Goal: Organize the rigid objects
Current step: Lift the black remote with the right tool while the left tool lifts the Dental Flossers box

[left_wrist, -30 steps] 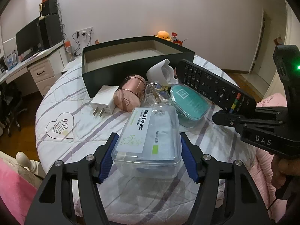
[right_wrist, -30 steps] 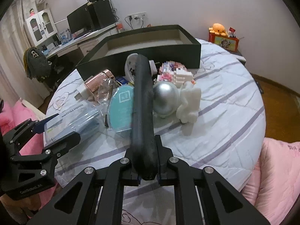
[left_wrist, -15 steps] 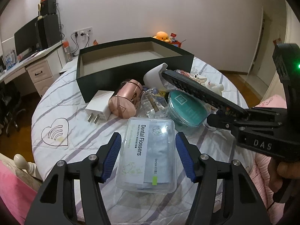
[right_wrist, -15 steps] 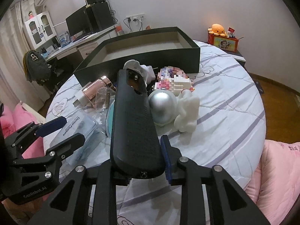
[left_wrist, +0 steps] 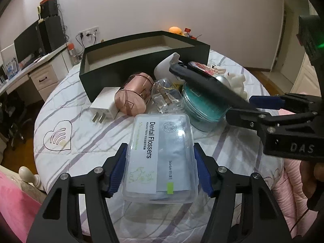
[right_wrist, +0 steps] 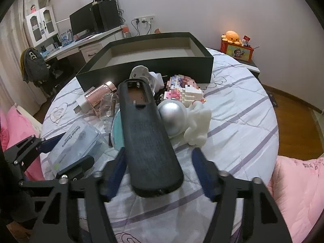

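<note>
In front of the dark box (left_wrist: pixel 125 68), the left gripper (left_wrist: pixel 160 166) clamps the floss case (left_wrist: pixel 160 158) — the right gripper (right_wrist: pixel 158 162) is opening, pads clear of the remote (right_wrist: pixel 145 133) between them.

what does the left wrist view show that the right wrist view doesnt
Only the left wrist view shows the heart drawing on the cover and the white charger's prongs. Only the right wrist view shows the pixel-block figure clearly and the remote's open battery bay. Both show the dark box, the Dental Flossers case and the remote between the right tool's opening jaws.
</note>
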`<state>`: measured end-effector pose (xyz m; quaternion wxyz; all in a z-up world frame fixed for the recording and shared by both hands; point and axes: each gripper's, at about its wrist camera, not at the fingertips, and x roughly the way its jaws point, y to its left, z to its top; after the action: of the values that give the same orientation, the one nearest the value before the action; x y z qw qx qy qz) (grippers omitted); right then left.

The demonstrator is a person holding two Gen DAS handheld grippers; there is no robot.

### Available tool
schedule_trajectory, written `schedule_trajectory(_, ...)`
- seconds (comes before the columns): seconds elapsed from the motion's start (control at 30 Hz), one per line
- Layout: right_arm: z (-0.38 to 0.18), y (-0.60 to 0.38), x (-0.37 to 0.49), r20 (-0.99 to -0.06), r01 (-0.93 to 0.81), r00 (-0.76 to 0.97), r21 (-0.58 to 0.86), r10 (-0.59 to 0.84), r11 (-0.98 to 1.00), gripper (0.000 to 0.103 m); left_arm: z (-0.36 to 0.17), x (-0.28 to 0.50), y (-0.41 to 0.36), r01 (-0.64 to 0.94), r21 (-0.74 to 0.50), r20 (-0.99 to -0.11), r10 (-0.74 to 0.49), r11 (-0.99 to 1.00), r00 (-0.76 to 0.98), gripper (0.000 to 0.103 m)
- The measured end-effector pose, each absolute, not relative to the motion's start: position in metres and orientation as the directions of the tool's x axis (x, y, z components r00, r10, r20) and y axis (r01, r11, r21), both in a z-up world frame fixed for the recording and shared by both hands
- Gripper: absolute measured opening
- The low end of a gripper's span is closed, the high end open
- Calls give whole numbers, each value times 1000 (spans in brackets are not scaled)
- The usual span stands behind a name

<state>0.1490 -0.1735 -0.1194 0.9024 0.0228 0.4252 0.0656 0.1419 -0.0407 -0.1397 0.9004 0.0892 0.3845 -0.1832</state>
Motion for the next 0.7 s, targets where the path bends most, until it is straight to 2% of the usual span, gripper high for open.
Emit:
schedule_trajectory(0.13,-117,-168,149,-764,-116,632,75,132,990,68,-140,141,-42,400,28,-726,-257,916,638,63)
schedule_trajectory(0.27,-130,-165,158,-804,-120,584,45,108,992,67,-140,143,-40,396,6,-726,-268,918,633,63)
schedule_trajectory(0.3,-133,-165,159,-809,-118,581,31,94,993,57,-140,143,-39,394,-3,-726,-273,919,632,63)
schedule_trajectory(0.33,-137,-166,160,-810,-123,578,39,103,992,52,-140,143,-38,392,-9,-725,-276,920,631,63)
schedule_trajectory(0.7,-123,-176,148,-769,-160,602,145,213,976,47,-132,140,-32,386,-47,-718,-299,921,629,63)
